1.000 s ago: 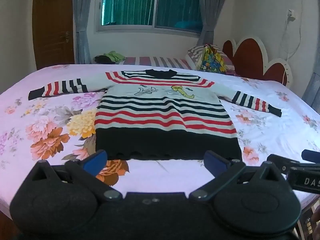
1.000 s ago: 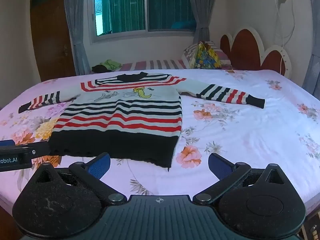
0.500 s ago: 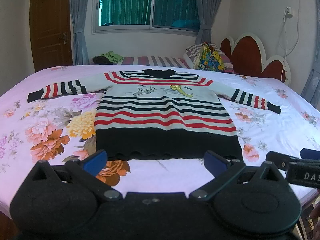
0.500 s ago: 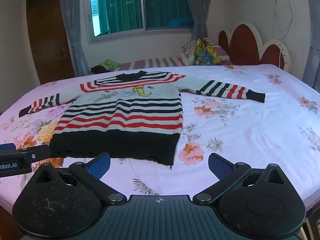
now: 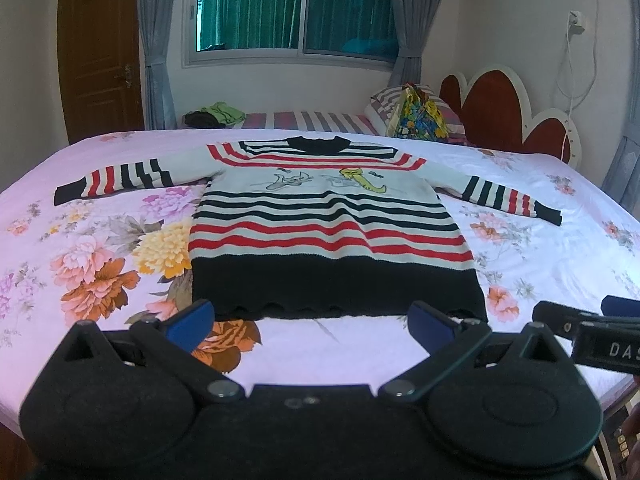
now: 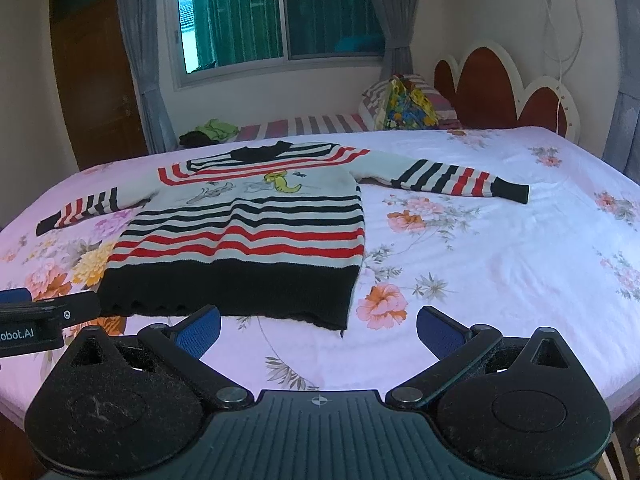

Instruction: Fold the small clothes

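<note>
A small striped sweater (image 5: 328, 232) in white, red and black lies flat on the bed, face up, both sleeves spread sideways, black hem nearest me. It also shows in the right wrist view (image 6: 244, 240). My left gripper (image 5: 310, 322) is open and empty, hovering just in front of the hem's middle. My right gripper (image 6: 318, 326) is open and empty, in front of the hem's right corner. Each gripper shows at the edge of the other's view.
The bed (image 5: 540, 264) has a pink and white floral sheet. A colourful bag (image 5: 418, 118) and striped pillows sit at the back by the red headboard (image 5: 496, 112). Dark and green clothes (image 5: 214, 114) lie at the far edge.
Both grippers have dipped and drawn slightly closer to the hem. The sweater has not moved and both grippers stay open.
</note>
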Tool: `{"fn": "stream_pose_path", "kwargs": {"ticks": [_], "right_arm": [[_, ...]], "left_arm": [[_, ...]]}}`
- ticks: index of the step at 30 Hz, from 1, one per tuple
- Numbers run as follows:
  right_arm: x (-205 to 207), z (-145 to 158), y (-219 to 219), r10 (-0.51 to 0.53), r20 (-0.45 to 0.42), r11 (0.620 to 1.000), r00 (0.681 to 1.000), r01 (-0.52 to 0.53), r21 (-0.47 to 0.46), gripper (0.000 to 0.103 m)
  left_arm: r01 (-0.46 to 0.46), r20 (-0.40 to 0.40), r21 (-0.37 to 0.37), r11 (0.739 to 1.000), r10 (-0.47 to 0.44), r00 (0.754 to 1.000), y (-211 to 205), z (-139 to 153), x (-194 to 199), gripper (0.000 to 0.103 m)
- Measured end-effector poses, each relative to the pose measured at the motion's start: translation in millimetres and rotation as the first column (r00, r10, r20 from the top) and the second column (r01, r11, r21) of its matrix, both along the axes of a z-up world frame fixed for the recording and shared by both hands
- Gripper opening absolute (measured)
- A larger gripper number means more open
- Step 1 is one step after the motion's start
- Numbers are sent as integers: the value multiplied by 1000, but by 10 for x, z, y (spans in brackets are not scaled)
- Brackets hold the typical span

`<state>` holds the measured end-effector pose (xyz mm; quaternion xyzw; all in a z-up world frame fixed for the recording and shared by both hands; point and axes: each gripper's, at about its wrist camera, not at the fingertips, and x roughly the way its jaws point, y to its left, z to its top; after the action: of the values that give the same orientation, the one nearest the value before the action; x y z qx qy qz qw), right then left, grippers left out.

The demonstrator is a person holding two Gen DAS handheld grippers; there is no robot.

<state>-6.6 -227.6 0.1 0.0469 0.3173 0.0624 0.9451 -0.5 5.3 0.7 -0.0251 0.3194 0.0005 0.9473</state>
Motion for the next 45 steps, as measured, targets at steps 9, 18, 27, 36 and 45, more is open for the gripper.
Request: {"fn": "stream_pose_path", "kwargs": {"ticks": [9, 18, 27, 36, 45], "right_arm": [[10, -12, 7, 2, -8, 1000, 1000, -2, 0, 103], [22, -37, 28, 9, -15, 1000, 1000, -9, -3, 103], [46, -31, 30, 8, -18, 1000, 1000, -8, 0, 103], [41, -30, 27, 8, -16, 1000, 1000, -8, 2, 103], [49, -40, 22, -3, -27, 1000, 1000, 3, 10, 103]], "left_arm": [[-5, -8, -3, 1000, 5, 1000, 21, -32, 2, 102], [-14, -18, -5, 1000, 14, 1000, 27, -53, 6, 102], [-12, -22, -6, 1000, 12, 1000, 33, -55, 9, 102], [-8, -31, 6, 1000, 8, 999, -10, -86, 12, 102], [-7, -34, 12, 1000, 7, 999, -19, -92, 14, 102]]}}
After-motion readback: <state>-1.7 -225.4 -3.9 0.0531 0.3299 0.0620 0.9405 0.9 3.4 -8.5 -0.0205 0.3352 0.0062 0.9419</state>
